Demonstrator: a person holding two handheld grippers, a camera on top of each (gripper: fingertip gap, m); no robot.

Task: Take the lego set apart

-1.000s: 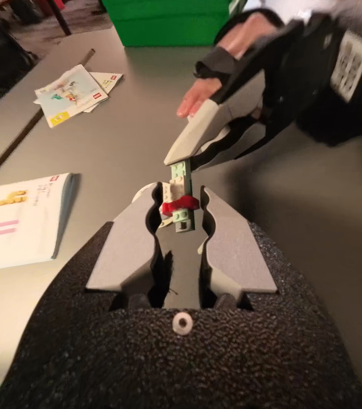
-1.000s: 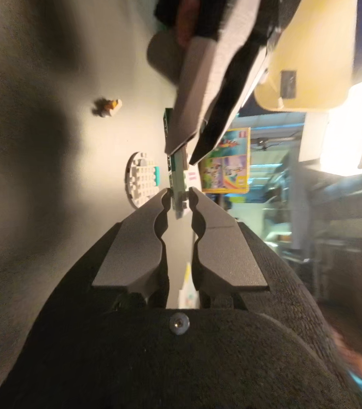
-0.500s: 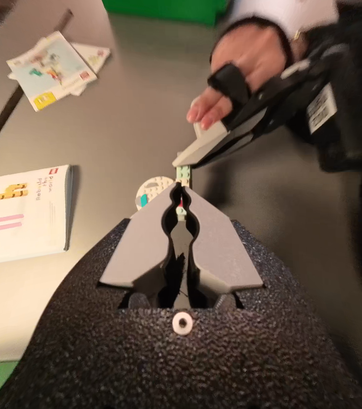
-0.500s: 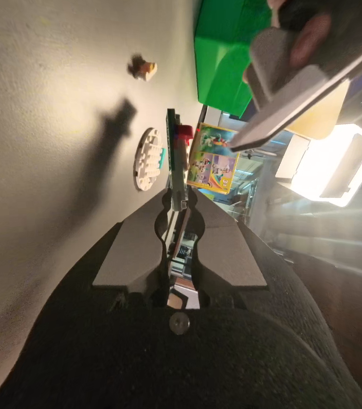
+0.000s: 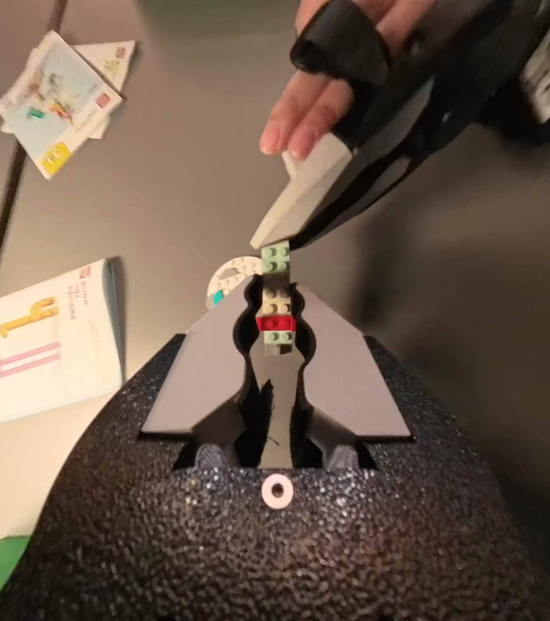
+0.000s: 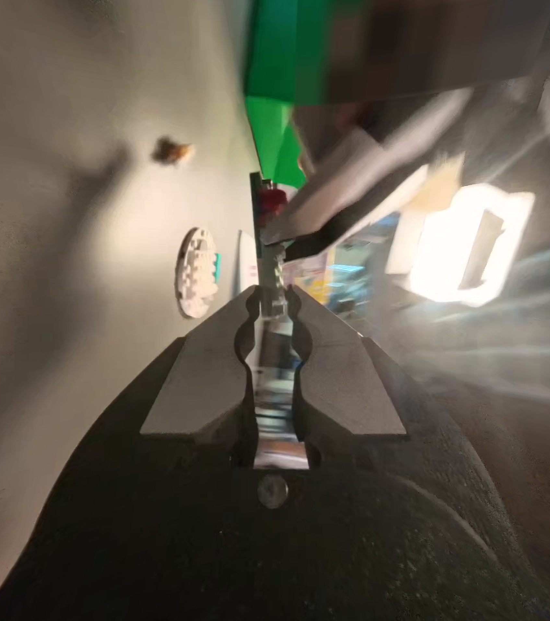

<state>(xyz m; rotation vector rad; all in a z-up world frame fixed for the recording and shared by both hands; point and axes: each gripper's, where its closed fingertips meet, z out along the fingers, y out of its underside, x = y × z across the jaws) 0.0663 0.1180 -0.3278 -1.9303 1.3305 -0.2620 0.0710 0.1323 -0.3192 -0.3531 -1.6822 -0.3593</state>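
Note:
The lego piece [image 5: 277,304] is a narrow light green strip with tan and red bricks on it, held in the air above the grey table [image 5: 182,201]. My left gripper [image 5: 276,287] is shut on its near part, the fingers pressing on its two long sides. My right gripper [image 5: 271,243] comes in from the upper right and is shut on the strip's far end. The right wrist view is blurred: my right gripper [image 6: 273,290] clamps the strip [image 6: 268,268] seen edge-on, and the left gripper [image 6: 268,240] meets it farther along, near the red brick [image 6: 270,198].
A white round studded plate [image 5: 231,274] with a teal piece lies on the table just behind the strip; it also shows in the right wrist view [image 6: 196,272]. A small brown piece [image 6: 172,154] lies apart. Two booklets [image 5: 45,339] [image 5: 62,111] lie left. A green box [image 6: 273,134] stands at the back. My left and right fingertips are right by each other.
My left gripper, open around the strip a second ago, has shut on it. The strip now faces the left camera studs-up. The right gripper keeps hold of the far end.

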